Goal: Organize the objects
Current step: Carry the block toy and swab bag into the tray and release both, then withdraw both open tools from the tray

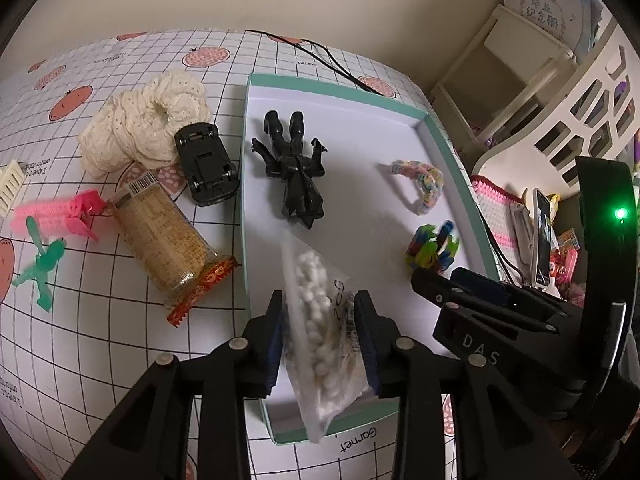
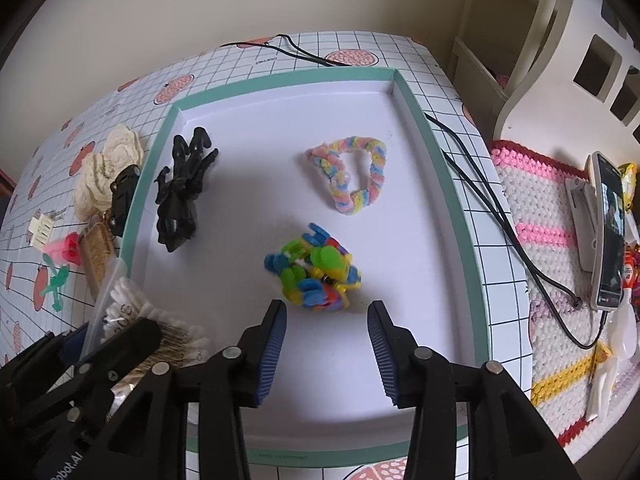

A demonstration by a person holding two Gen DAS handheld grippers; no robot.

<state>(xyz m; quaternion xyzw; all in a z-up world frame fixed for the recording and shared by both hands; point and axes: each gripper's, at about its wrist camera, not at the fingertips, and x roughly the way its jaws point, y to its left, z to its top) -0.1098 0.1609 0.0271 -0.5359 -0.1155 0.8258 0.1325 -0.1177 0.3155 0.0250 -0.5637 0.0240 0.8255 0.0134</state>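
Bag of white pellets: clamped between the pads of the left gripper, held over the near-left corner of the tray. Bag hangs tilted, top end toward the tray's middle, bottom end past the tray's near rim. Whether it touches the tray floor cannot be told.

Left gripper reaches in from the tray's near side, fingers pointing across it toward the wall.

Right gripper: jaws apart, nothing between them. It sits over the near part of the tray, right of the left gripper, aimed at the clip ball, just short of it.

In the tray: black figure at far left, pastel braid at far right, clip ball near the middle.

Left of the tray, on the grid cloth: toy car just beside the rim, crochet piece behind it, wrapped tube, pink clip, green figure.
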